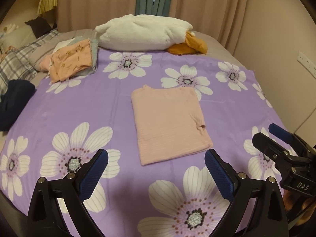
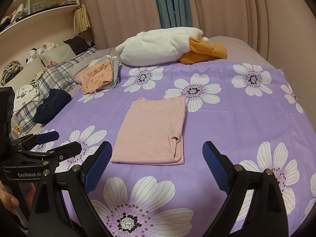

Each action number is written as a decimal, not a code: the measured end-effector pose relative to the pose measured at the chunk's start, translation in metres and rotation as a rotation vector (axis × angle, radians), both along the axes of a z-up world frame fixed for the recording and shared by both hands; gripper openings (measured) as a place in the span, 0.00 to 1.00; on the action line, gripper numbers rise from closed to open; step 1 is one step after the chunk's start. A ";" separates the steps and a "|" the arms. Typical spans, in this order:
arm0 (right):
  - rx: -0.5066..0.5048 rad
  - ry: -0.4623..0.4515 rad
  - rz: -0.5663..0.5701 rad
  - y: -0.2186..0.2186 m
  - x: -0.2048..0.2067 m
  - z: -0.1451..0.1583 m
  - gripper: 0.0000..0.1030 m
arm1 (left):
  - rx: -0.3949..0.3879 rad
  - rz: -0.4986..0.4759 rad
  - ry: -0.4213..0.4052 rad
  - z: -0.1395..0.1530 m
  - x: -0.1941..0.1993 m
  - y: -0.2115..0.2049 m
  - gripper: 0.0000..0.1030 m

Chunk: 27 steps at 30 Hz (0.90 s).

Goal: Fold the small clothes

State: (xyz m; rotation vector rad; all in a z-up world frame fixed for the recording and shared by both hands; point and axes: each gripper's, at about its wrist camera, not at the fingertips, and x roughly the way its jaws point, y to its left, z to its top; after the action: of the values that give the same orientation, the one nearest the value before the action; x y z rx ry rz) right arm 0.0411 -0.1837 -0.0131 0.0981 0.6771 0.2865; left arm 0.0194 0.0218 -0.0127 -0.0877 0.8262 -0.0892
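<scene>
A pale pink garment (image 1: 167, 122) (image 2: 152, 132) lies folded into a flat rectangle in the middle of the purple flowered sheet (image 1: 88, 102) (image 2: 237, 128). My left gripper (image 1: 156, 155) hovers open just before its near edge, nothing between the blue pads. My right gripper (image 2: 157, 147) is open too, over the garment's near edge, and holds nothing. In the left wrist view the right gripper (image 1: 265, 132) shows at the right edge. The left gripper (image 2: 66, 140) appears at the left of the right wrist view, held by a hand.
A loose pile of small clothes (image 1: 73, 62) (image 2: 98, 75), peach on top, sits at the sheet's far left corner. A white plush goose (image 1: 142, 32) (image 2: 162, 47) lies across the far edge. A dark navy garment (image 1: 13, 102) (image 2: 52, 104) and plaid bedding (image 1: 15, 61) lie at the left.
</scene>
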 end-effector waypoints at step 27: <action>-0.018 0.051 -0.035 -0.004 0.015 0.047 1.00 | 0.067 0.038 0.014 0.040 0.016 -0.011 0.95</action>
State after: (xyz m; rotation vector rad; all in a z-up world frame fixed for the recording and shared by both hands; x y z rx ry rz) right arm 0.0559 -0.1874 0.0341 0.1005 0.7279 0.2445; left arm 0.0358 0.0109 0.0272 -0.0404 0.8399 -0.0250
